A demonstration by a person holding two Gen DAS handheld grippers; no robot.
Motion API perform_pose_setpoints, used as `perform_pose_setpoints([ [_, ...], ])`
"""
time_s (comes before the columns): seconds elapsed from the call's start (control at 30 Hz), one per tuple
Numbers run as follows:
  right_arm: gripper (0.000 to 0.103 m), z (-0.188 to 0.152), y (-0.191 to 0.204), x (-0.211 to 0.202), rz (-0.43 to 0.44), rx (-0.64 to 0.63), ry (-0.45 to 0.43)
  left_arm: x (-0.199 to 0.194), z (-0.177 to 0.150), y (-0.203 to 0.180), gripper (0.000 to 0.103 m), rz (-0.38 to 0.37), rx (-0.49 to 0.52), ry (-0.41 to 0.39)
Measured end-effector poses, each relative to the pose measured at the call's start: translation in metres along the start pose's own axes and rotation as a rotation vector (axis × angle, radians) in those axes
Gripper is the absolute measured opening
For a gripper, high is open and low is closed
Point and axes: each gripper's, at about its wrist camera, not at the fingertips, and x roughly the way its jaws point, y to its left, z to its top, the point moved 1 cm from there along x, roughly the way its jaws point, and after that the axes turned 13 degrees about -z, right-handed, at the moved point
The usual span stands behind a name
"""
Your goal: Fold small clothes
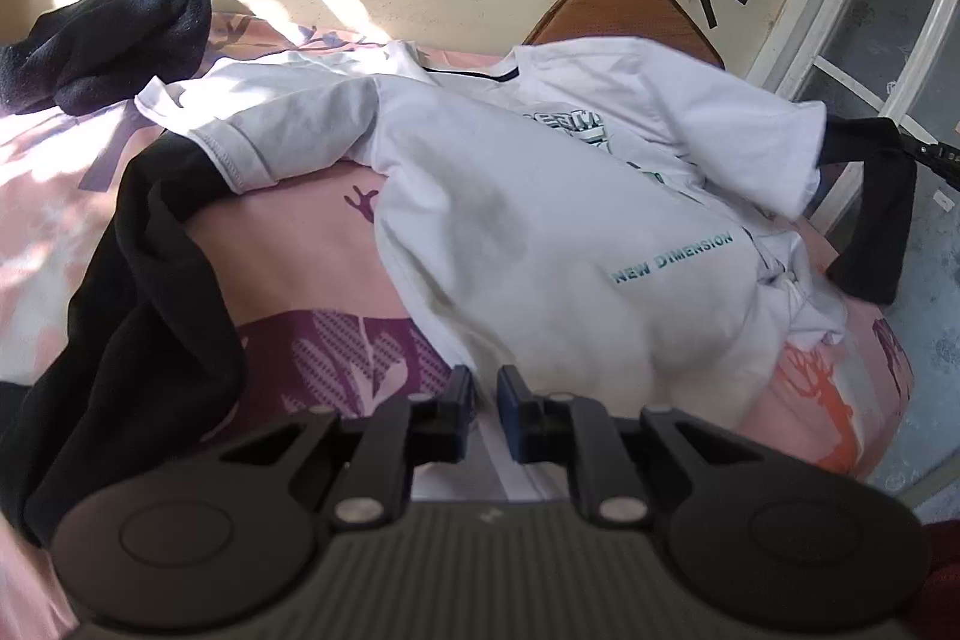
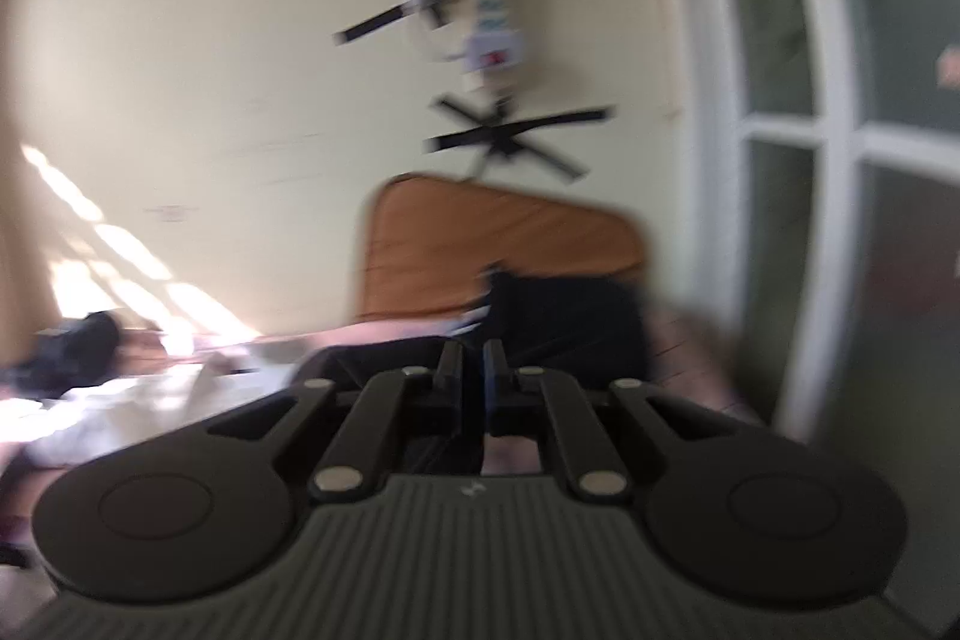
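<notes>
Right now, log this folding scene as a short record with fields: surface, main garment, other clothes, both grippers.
surface: pink patterned bedsheet
main garment: white short-sleeved T-shirt with teal print, spread out, wrinkled, not yet folded
other clothes: black cloth draped beside the shirt's sleeve; dark bundled garment near the wall; another black piece at the bed's far edge
left gripper: shut, at the shirt's lower hem; a grip on it cannot be told
right gripper: shut, view blurred, dark fabric just ahead
</notes>
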Motion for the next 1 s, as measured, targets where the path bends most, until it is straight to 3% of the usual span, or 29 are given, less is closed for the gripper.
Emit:
perform_pose_setpoints([
  [0.03, 0.017, 0.000, -0.005, 0.013, -0.233, -0.086, -0.053, 0.001, 0.000, 0.000, 0.015, 0.001, -0.012, 0.005],
  [0.07, 0.039, -0.004, -0.009, 0.029, -0.456, -0.171, -0.059, 0.002, -0.001, 0.000, 0.018, -0.005, -0.018, 0.016],
  [0.1, 0.045, -0.009, -0.015, 0.040, -0.569, -0.216, -0.031, 0.001, -0.002, -0.001, 0.029, -0.013, -0.021, 0.024],
  [0.13, 0.045, -0.014, -0.023, 0.039, -0.506, -0.174, 0.001, 0.000, -0.003, -0.003, 0.047, -0.026, -0.023, 0.029],
  [0.17, 0.047, -0.019, -0.031, 0.030, -0.348, -0.079, 0.024, -0.001, -0.005, -0.005, 0.057, -0.040, -0.022, 0.029],
  [0.2, 0.056, -0.027, -0.035, 0.019, -0.171, 0.013, 0.051, -0.002, -0.006, -0.006, 0.066, -0.054, -0.022, 0.029],
  [0.27, 0.071, -0.049, -0.030, 0.003, 0.139, 0.102, 0.157, -0.001, -0.007, -0.012, 0.067, -0.097, -0.018, 0.048],
  [0.33, 0.079, -0.079, -0.013, -0.012, 0.296, 0.113, 0.242, 0.003, -0.009, -0.018, 0.061, -0.129, -0.011, 0.076],
  [0.37, 0.083, -0.094, -0.003, -0.017, 0.326, 0.089, 0.282, 0.005, -0.010, -0.021, 0.056, -0.131, 0.003, 0.086],
  [0.43, 0.084, -0.124, 0.018, -0.022, 0.341, 0.020, 0.354, 0.010, -0.010, -0.024, 0.032, -0.125, 0.020, 0.109],
  [0.47, 0.083, -0.135, 0.027, -0.024, 0.333, -0.006, 0.365, 0.011, -0.010, -0.024, 0.028, -0.119, 0.017, 0.109],
  [0.5, 0.065, -0.143, 0.035, -0.024, 0.336, -0.011, 0.369, 0.011, -0.009, -0.021, 0.019, -0.110, 0.008, 0.103],
  [0.57, 0.013, -0.143, 0.052, -0.023, 0.433, 0.010, 0.386, 0.007, -0.003, -0.014, 0.007, -0.085, -0.014, 0.077],
  [0.6, 0.013, -0.136, 0.060, -0.025, 0.482, 0.027, 0.377, 0.001, 0.000, -0.011, 0.005, -0.065, -0.021, 0.050],
  [0.7, 0.012, -0.084, 0.073, -0.036, 0.644, 0.125, 0.225, -0.026, 0.022, 0.007, 0.006, -0.021, -0.076, -0.085],
  [0.73, 0.012, -0.067, 0.073, -0.035, 0.651, 0.164, 0.175, -0.034, 0.029, 0.014, 0.006, 0.008, -0.103, -0.133],
  [0.83, 0.017, -0.027, 0.086, 0.000, 0.500, 0.253, 0.087, -0.040, 0.047, 0.032, 0.009, 0.130, -0.130, -0.252],
  [0.87, 0.035, -0.024, 0.095, 0.017, 0.400, 0.221, 0.059, -0.037, 0.052, 0.038, 0.013, 0.196, -0.132, -0.281],
  [0.9, 0.059, -0.025, 0.102, 0.038, 0.292, 0.165, 0.058, -0.034, 0.054, 0.044, 0.028, 0.246, -0.141, -0.289],
  [0.93, 0.061, -0.032, 0.110, 0.062, 0.205, 0.104, 0.095, -0.031, 0.056, 0.053, 0.040, 0.275, -0.170, -0.278],
  [1.0, 0.061, -0.049, 0.110, 0.088, 0.171, 0.086, 0.220, -0.033, 0.051, 0.067, 0.043, 0.216, -0.239, -0.261],
])
